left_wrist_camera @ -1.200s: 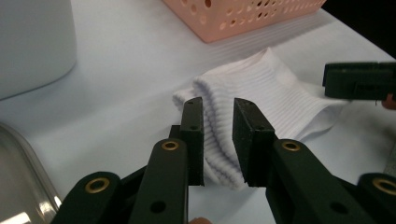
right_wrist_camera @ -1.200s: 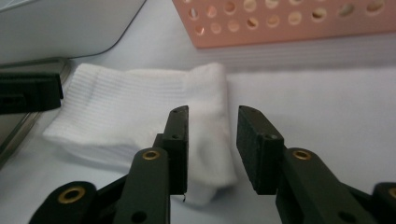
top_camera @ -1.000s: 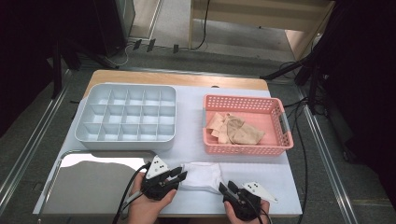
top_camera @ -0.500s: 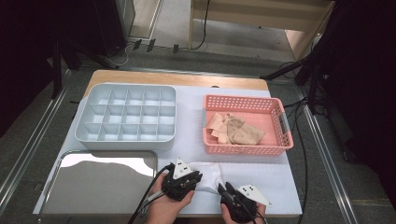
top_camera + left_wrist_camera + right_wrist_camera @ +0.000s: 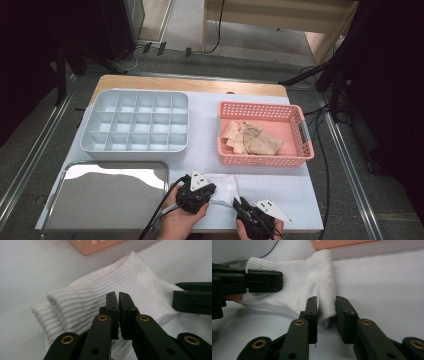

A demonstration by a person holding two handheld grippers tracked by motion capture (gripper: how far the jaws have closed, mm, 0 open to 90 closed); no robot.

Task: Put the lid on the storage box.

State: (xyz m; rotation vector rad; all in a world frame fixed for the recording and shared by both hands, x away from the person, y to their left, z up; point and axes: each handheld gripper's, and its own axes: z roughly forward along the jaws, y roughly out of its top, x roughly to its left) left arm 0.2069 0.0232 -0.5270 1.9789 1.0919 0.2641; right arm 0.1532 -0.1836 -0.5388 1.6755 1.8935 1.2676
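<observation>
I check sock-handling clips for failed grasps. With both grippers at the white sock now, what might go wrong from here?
The left gripper has just closed almost fully over the white sock; it may have pinched only a thin fold, or nothing, and slip off. The right gripper, jaws closing, straddles the sock's edge with gaps either side; a pull now could leave it behind. The sock is bunched, so lifting may twist it.

Bright table, dark surroundings, tray point(image 5: 107, 195) glare, soft focus

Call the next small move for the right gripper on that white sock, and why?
Probably finish closing the right gripper on the white sock: its jaws have just been closing and straddle the sock's edge, gaps showing. The left gripper is already pinched on the ribbed cuff, so then lift both.
</observation>
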